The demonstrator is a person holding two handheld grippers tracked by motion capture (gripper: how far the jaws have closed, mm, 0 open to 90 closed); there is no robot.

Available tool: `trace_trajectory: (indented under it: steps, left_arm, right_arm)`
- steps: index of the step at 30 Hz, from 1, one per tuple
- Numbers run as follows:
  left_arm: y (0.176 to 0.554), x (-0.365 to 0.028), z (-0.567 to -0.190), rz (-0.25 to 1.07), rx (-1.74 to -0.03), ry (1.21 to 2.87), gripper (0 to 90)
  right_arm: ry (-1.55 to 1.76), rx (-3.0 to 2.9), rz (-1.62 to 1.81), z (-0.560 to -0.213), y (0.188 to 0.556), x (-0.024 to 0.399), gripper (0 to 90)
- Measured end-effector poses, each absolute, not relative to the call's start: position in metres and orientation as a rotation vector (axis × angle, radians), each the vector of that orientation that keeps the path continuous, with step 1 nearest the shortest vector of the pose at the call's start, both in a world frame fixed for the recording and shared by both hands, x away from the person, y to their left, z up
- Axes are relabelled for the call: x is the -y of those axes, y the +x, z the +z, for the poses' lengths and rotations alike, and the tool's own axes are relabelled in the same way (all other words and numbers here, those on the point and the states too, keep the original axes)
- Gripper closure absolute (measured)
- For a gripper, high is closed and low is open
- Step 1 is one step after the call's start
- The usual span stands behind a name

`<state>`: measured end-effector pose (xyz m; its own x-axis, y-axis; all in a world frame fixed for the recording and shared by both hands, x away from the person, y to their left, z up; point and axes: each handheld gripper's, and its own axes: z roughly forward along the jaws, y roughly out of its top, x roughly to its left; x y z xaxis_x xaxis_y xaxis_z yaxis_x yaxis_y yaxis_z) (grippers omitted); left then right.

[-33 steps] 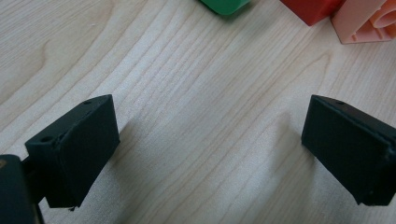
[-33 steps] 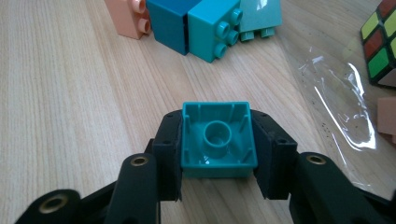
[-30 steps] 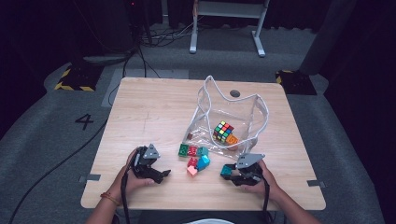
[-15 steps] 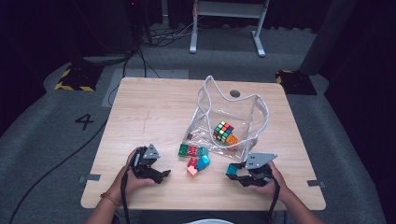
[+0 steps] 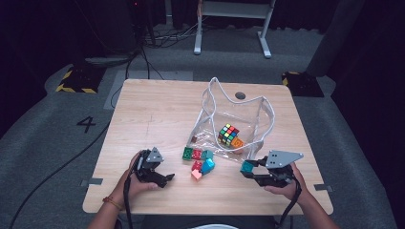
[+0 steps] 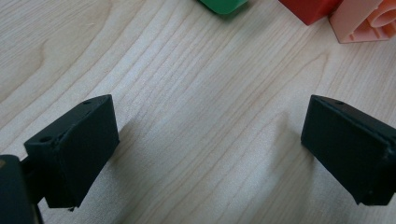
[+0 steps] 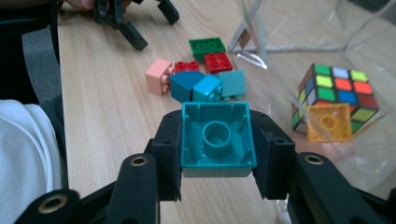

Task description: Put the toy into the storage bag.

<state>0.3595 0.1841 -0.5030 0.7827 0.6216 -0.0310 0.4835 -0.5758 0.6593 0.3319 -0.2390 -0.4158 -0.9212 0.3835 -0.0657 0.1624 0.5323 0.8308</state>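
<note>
I see the wooden tabletop (image 5: 157, 114) with a round dark grommet (image 5: 240, 96) near its 12 o'clock edge. A clear plastic bag (image 5: 258, 119) stands open right of centre; inside it lie a Rubik's cube (image 5: 229, 135) and, touching the cube at its 4 o'clock, an orange translucent brick (image 5: 237, 142). At 8 o'clock from the bag sits a loose cluster of bricks: a green one (image 5: 187, 152), a red one (image 5: 197, 153) just beside it, a blue one (image 5: 207, 165) and a pink one (image 5: 196, 174) at the cluster's 6 o'clock end. On the grey floor (image 5: 57, 129), at 9 o'clock from the tabletop, I read a painted number 4 (image 5: 86, 124); hazard-striped plates (image 5: 76, 78) lie farther back.
</note>
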Motion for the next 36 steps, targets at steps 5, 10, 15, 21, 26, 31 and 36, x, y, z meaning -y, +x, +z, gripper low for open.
trace_trajectory:
  steps: [5,10,15,21,26,31,36]
  left_arm:
    - [0.359,-0.184,-0.503,0.267,-0.817,2.298,4.2]
    - [0.359,-0.184,-0.503,0.267,-0.817,2.298,4.2]
    - [0.359,-0.184,-0.503,0.267,-0.817,2.298,4.2]
    - [0.359,-0.184,-0.503,0.267,-0.817,2.297,4.2]
    - [0.359,-0.184,-0.503,0.267,-0.817,2.298,4.2]
    - [0.360,-0.184,-0.503,0.266,-0.816,2.298,4.1]
    - [0.360,-0.184,-0.503,0.268,-0.815,2.299,4.1]
  right_arm:
    - [0.465,-2.485,1.350,-0.399,0.331,0.242,58.9]
    - [0.460,-2.465,1.438,-0.381,0.332,0.250,58.9]
    - [0.434,-2.433,1.428,-0.358,0.335,0.251,58.9]
    - [0.411,-2.422,1.391,-0.337,0.346,0.248,58.9]
    - [0.409,-2.413,1.367,-0.324,0.358,0.244,58.9]
    - [0.421,-2.397,1.346,-0.313,0.372,0.241,58.9]
    - [0.457,-2.388,1.310,-0.304,0.393,0.240,58.8]
